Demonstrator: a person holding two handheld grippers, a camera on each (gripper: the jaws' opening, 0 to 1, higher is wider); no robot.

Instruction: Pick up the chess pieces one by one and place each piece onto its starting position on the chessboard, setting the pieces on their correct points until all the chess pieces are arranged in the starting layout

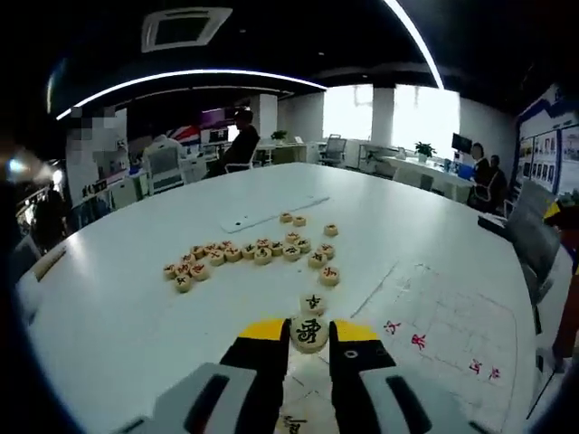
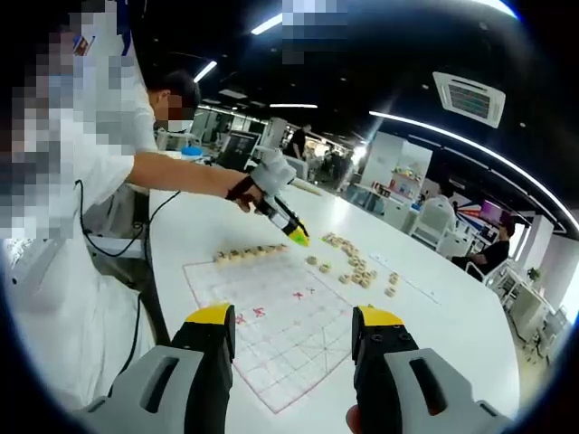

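My left gripper (image 1: 309, 336) is shut on a round wooden chess piece (image 1: 309, 333) with a dark character, just above the table. A second piece (image 1: 313, 303) lies right beyond it. A loose cluster of pieces (image 1: 253, 253) is spread farther out on the white table. The chessboard sheet (image 1: 452, 334), with red characters, lies to the right. In the right gripper view, my right gripper (image 2: 294, 339) stands open and empty above the chessboard sheet (image 2: 280, 325). The left gripper (image 2: 298, 240), held in a person's hand, is low at the board's far edge beside a row of pieces (image 2: 246, 255). Loose pieces (image 2: 355, 267) lie beyond.
A thin white strip (image 1: 271, 215) lies on the large white table (image 1: 118, 307) behind the loose pieces. The person's arm (image 2: 181, 172) reaches in from the left. Office chairs, desks and seated people stand farther back in the room.
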